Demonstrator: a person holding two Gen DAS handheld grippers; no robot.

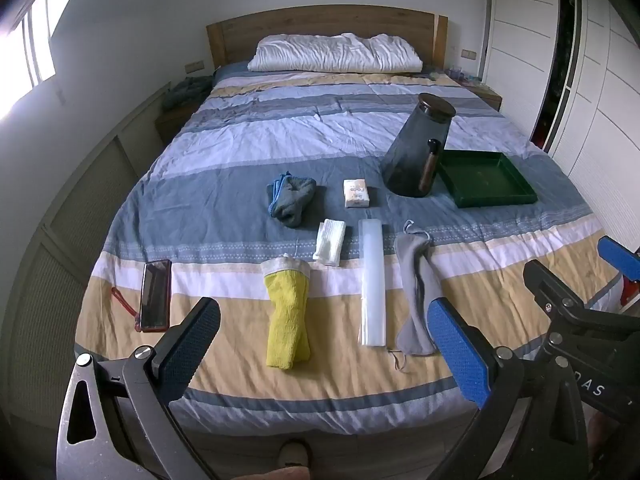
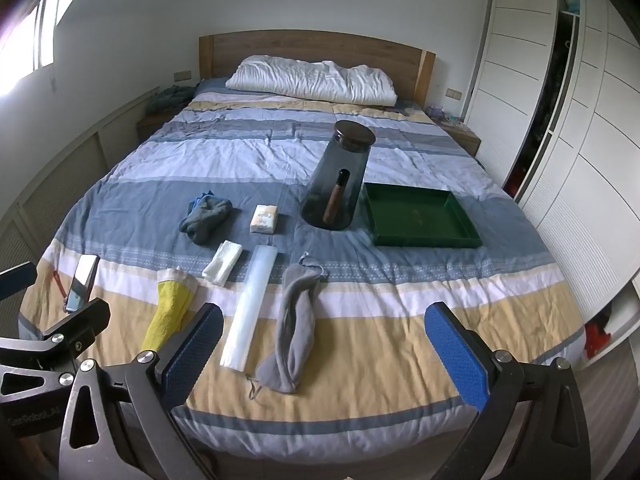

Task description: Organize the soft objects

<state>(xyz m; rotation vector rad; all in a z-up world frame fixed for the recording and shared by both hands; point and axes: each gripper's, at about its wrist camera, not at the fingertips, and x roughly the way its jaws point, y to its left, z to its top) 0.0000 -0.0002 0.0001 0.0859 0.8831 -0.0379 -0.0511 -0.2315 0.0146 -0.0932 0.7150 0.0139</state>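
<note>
Both tongs, left (image 1: 324, 344) and right (image 2: 324, 356), stand wide and empty above the bed's (image 1: 360, 376) foot. Left of the green tray (image 1: 486, 200) lie the grey pouch (image 1: 418, 288), yellow cloth (image 1: 288, 316) and perhaps socks (image 1: 290, 198). Better to pinch each cloth at its middle.

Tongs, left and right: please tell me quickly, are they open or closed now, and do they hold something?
Left tongs: open wide, holding nothing, above the bed.
Right tongs: open wide, holding nothing.
</note>
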